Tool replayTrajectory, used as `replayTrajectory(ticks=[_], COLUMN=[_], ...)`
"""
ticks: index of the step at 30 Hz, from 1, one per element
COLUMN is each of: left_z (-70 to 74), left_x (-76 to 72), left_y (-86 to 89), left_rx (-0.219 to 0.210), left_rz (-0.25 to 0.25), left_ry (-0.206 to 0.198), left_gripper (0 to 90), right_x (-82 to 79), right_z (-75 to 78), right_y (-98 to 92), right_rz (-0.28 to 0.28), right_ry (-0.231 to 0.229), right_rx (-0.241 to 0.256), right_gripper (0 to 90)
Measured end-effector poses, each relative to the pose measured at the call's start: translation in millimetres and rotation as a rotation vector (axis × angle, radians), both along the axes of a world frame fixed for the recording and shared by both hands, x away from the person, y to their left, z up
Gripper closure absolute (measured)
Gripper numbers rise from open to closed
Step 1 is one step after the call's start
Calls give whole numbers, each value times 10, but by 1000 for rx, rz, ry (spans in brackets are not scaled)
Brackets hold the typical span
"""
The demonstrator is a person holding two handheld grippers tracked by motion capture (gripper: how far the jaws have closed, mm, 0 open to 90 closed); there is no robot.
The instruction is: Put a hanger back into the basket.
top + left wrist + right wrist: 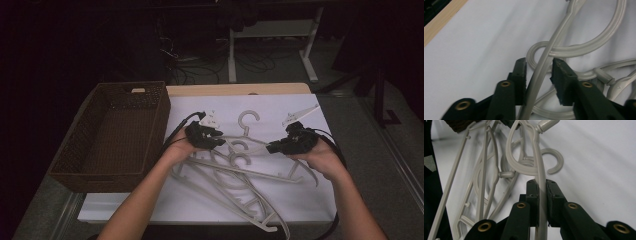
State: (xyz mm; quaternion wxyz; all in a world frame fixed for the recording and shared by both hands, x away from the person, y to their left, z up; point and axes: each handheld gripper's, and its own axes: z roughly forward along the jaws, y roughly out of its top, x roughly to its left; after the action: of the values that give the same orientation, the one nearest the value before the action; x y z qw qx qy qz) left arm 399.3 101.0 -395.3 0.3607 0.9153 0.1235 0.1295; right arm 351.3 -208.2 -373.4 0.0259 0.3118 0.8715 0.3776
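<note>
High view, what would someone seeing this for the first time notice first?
A tangle of pale grey plastic hangers sprawls across the white cloth mid-table. Both hands work it: the right tool is clamped on one hanger's arm, while the left tool stands open around another arm. A dark wicker basket sits at the table's left edge.

I see the wicker basket (115, 135) at the table's (240, 89) left; the hangers (240, 170) lie piled right of it, on the sheet (300, 200).
</note>
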Motion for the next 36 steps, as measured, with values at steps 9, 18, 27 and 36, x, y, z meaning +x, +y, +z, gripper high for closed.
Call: replayTrajectory(ticks=[9, 18, 27, 36], left_z=[-24, -39, 118, 471], left_x=[-70, -189, -160, -128], left_y=[0, 16, 74, 109], left_rx=[75, 112, 84, 105], left_rz=[-58, -116, -78, 3], left_ry=[0, 22, 31, 7], left_gripper=[761, 810, 822, 823], right_x=[54, 110, 197, 154], right_z=[-56, -110, -58, 110], right_y=[0, -18, -57, -218], right_rz=[50, 106, 24, -87], right_ry=[-2, -26, -64, -133], right_rx=[-9, -46, -14, 25], right_gripper=[804, 687, 389, 249])
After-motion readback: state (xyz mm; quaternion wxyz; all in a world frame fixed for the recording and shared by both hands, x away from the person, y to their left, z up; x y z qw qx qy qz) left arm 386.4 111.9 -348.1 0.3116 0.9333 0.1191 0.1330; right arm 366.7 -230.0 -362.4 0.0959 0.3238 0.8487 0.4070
